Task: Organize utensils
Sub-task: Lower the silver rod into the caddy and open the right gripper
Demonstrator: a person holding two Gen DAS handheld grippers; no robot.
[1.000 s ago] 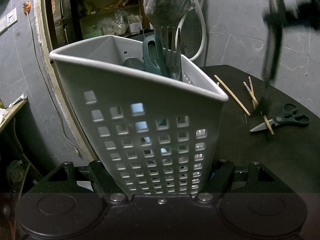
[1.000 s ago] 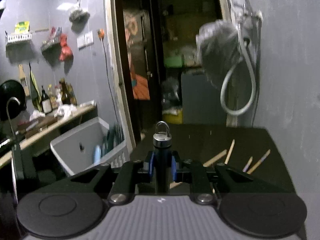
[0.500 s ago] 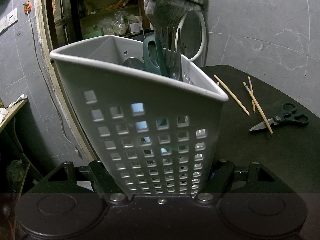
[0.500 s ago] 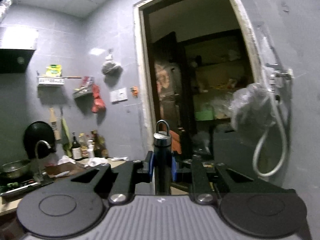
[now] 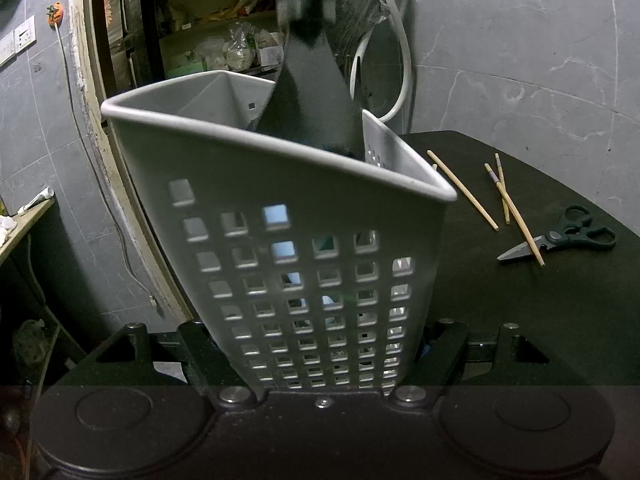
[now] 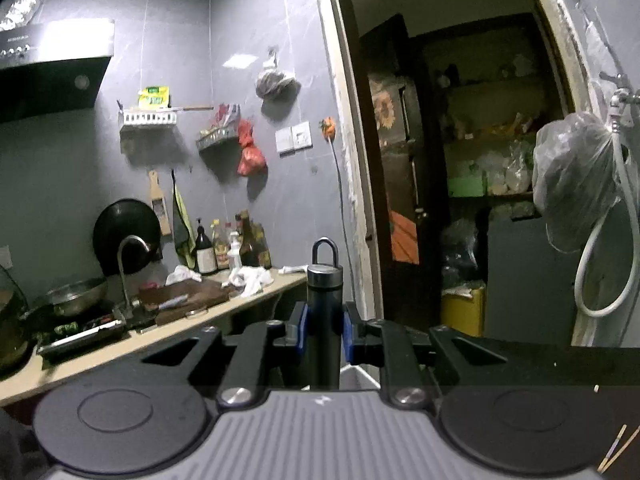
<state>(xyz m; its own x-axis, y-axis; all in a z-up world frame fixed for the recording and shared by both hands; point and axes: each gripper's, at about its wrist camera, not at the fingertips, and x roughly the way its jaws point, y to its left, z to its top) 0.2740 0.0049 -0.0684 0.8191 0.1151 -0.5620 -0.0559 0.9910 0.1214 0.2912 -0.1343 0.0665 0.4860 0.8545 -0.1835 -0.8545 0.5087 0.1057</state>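
No legible txt; range hood [image 6: 52, 64] label too blurry to read.

Pretty clearly a small home kitchen, lived-in and a bit cramped. Grey marbled wall tiles [image 6: 180, 80] ran all around, with a black-and-steel range hood [image 6: 56, 64] up in the corner over a metal wok [image 6: 76, 300]. The pale wooden bench [image 6: 160, 336] was crowded with dark sauce bottles [image 6: 232, 248], a curved steel tap [image 6: 128, 264], a dark chopping board [image 6: 184, 296] and crumpled white rags [image 6: 250, 280]. Wire wall racks [image 6: 148, 118] held packets, and a round black pan [image 6: 126, 232] hung on the wall. Through the open doorway [image 6: 452, 160] was a pantry with cluttered shelves [image 6: 496, 136]. A white perforated plastic cutlery basket [image 5: 280, 240], wooden chopsticks [image 5: 464, 190] and black-handled kitchen scissors [image 5: 560, 238] fit that too.
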